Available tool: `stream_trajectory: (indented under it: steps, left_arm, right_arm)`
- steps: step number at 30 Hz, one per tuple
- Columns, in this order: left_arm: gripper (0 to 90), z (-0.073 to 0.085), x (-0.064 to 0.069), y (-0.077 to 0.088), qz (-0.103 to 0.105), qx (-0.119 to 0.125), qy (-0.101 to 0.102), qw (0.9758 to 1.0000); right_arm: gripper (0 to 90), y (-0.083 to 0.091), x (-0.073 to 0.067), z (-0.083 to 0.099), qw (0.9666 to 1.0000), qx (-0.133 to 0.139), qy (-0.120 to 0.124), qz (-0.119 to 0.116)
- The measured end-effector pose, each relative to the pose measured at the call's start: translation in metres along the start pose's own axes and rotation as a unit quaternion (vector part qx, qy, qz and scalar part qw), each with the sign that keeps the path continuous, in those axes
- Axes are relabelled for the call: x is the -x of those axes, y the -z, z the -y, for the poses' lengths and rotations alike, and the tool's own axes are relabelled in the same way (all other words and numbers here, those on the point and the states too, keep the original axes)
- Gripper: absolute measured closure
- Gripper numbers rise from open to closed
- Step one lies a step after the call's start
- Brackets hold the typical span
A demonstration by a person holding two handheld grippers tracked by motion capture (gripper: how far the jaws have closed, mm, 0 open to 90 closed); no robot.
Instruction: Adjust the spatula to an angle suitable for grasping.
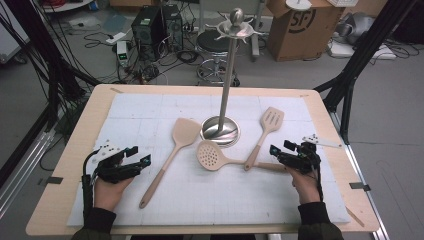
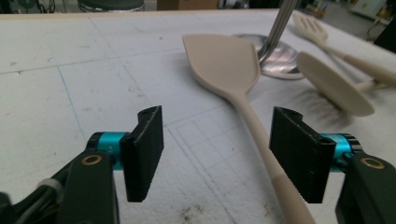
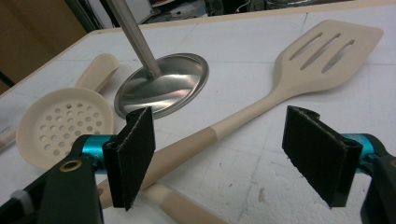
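Three beige utensils lie on the white mat [image 1: 150,107]. A solid spatula [image 1: 172,150] points its handle toward the front left. A perforated skimmer [image 1: 210,155] and a slotted spatula [image 1: 267,127] cross handles at the right. My left gripper [image 1: 140,155] is open just left of the solid spatula's handle [image 2: 259,140], which runs past the inside of its right jaw without touching. My right gripper [image 1: 281,147] is open, low over the crossed handles. The slotted spatula [image 3: 327,60] has its handle lying ahead of and between the jaws, with no contact.
A metal hanging stand [image 1: 227,75] with a hooked top rises from its round base [image 1: 220,131] at mid-table, right behind the utensil heads. The wooden table edge [image 1: 55,200] frames the mat. Cables, a stool and boxes crowd the floor beyond.
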State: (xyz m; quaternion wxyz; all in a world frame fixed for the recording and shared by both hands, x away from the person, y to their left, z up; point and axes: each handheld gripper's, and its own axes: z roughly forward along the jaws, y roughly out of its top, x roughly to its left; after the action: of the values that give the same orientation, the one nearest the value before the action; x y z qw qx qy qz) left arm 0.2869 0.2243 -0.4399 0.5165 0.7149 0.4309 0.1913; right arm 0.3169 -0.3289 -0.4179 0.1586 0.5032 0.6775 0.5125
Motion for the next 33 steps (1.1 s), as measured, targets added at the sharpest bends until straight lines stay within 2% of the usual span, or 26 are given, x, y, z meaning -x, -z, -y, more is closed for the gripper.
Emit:
stream_trajectory:
  steps: [2, 5, 7, 10, 13, 16, 18, 20, 25, 28, 33]
  left_arm:
    - [42.3, 0.001, 0.000, -0.002, 0.008, -0.017, 0.000, 0.9998]
    - [42.6, 0.005, 0.002, -0.005, 0.015, -0.043, -0.002, 0.9990]
    - [47.2, 0.008, 0.004, -0.006, 0.024, -0.059, -0.002, 0.9980]
    - [54.9, 0.010, 0.006, -0.004, 0.028, -0.076, -0.011, 0.9966]
    - [63.8, 0.013, 0.008, -0.005, 0.014, -0.106, -0.018, 0.9941]
    - [70.7, 0.016, 0.011, -0.003, 0.011, -0.123, -0.026, 0.9921]
    - [78.7, 0.018, 0.012, -0.002, 0.011, -0.133, -0.030, 0.9906]
    - [81.3, 0.019, 0.013, 0.000, 0.012, -0.138, -0.031, 0.9899]
    - [85.6, 0.021, 0.014, 0.004, 0.016, -0.149, -0.017, 0.9886]
    - [87.7, 0.021, 0.010, 0.003, 0.032, -0.152, 0.006, 0.9878]
    - [89.7, 0.022, 0.012, 0.007, 0.050, -0.162, 0.012, 0.9854]
  right_arm:
    - [24.4, 0.001, 0.000, 0.000, 1.0000, 0.003, 0.002, -0.001]
    - [24.4, 0.001, 0.001, 0.000, 1.0000, 0.005, 0.001, -0.001]
    - [24.3, 0.001, 0.001, -0.001, 1.0000, 0.005, -0.002, 0.000]
    - [24.0, 0.001, 0.001, -0.001, 1.0000, 0.008, -0.002, 0.000]
    - [24.0, 0.002, -0.001, -0.001, 0.9999, 0.011, 0.003, 0.000]
    - [23.8, 0.006, -0.003, -0.005, 0.9999, 0.015, 0.005, -0.001]
    - [23.8, 0.010, -0.005, -0.007, 0.9997, 0.023, 0.005, -0.001]
    - [23.8, 0.013, -0.006, -0.008, 0.9997, 0.025, 0.005, -0.003]
    - [23.2, 0.013, -0.008, -0.008, 0.9997, 0.021, 0.009, -0.004]
    - [22.9, 0.012, -0.010, -0.007, 0.9998, 0.017, 0.007, -0.004]
    - [21.8, 0.012, -0.009, -0.007, 0.9999, 0.012, 0.005, -0.005]
